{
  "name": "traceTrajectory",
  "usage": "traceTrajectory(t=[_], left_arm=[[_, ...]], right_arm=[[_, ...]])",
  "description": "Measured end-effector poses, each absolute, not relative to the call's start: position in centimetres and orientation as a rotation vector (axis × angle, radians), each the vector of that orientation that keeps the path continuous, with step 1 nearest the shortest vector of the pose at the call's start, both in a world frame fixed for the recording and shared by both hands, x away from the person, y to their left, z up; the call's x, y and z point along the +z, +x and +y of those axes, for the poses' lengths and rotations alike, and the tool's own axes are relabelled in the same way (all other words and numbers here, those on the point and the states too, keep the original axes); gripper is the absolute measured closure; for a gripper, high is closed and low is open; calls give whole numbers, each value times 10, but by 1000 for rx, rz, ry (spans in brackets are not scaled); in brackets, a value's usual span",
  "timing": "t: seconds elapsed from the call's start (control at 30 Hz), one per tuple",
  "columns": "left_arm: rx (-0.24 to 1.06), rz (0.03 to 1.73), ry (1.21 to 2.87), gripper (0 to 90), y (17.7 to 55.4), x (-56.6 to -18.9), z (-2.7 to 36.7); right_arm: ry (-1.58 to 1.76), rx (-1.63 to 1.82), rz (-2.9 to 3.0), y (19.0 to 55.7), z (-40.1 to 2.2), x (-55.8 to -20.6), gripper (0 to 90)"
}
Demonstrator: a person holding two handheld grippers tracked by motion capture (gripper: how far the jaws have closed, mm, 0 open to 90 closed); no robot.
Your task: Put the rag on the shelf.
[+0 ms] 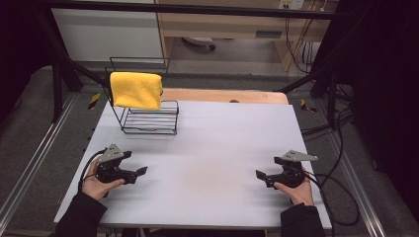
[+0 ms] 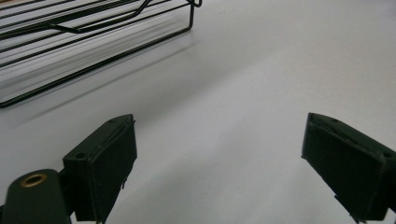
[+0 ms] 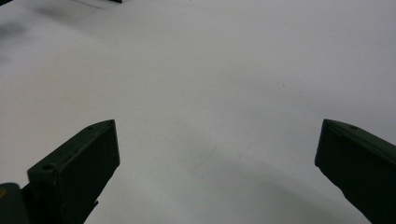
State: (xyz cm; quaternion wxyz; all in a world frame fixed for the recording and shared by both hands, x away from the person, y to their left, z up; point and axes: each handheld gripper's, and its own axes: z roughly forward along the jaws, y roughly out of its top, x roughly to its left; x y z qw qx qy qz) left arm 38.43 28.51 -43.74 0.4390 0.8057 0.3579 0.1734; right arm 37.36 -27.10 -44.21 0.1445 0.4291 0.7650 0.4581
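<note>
Both grippers rest near the table's front edge, left gripper and right gripper wide open, empty. Yellow cloth drapes over the wire rack at the far-left corner: soft, light, limp. Pinch its hanging lower hem.

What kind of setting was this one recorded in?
Most likely a lab or workshop data-collection station, not a home. A white table sits inside a black metal frame, cables trail across the grey floor, and the props are few: a wire rack with a yellow cloth draped on it.
</note>
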Motion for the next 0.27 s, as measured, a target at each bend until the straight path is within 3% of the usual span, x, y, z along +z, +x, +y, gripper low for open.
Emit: traceTrajectory(t=[0.27], left_arm=[[436,878,2019,101,382,-441,282]], right_arm=[[1242,1311,2213,370,-270,-444,6]])
